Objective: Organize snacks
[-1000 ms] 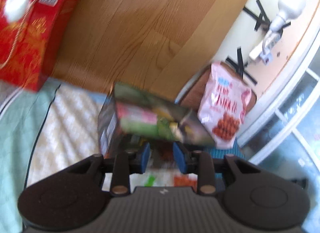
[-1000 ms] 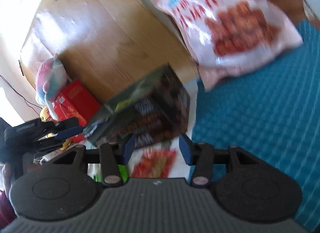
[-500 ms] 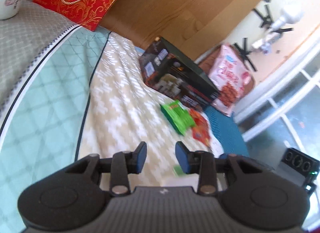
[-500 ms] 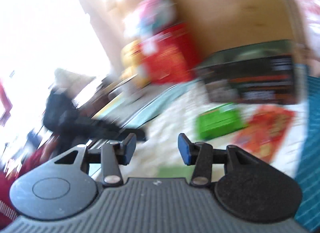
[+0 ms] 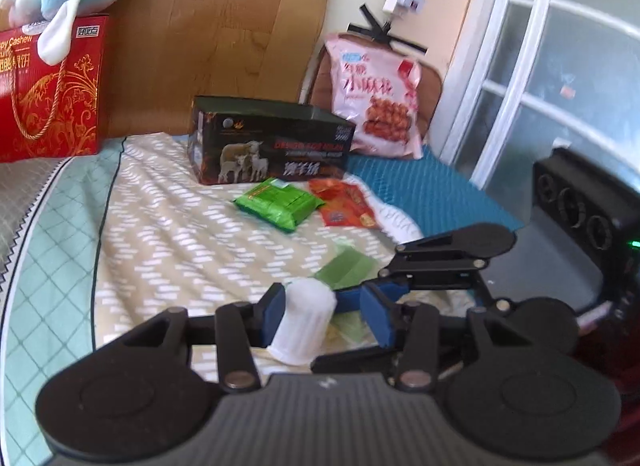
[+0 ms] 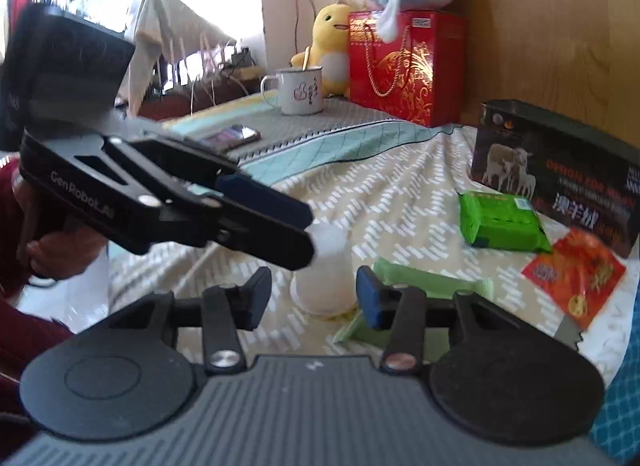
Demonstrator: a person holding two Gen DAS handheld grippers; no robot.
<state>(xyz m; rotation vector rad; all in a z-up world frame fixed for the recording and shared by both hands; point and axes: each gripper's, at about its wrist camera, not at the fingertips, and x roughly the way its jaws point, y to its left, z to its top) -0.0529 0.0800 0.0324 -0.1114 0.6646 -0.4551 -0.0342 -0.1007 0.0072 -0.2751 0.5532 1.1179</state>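
Snacks: a white ribbed cup (image 5: pixel 302 322) stands upside down on the bed (image 5: pixel 168 234), a pale green packet (image 5: pixel 347 268) just beside it; green packet (image 5: pixel 278 203), red packet (image 5: pixel 346 207), dark box (image 5: pixel 272 145) and pink bag (image 5: pixel 376 95) lie farther off toward the headboard.
Left hand-held gripper (image 5: pixel 324 316): fingers apart, cup between them, one pad touching or nearly touching its side; not clamped.
Right hand-held gripper (image 6: pixel 314 296): fingers apart, cup straight ahead between the tips.
Key relation: cup's long axis is upright, wide rim down; both grippers are near, the left looks nearer.
Likely next move: close the left on the cup.
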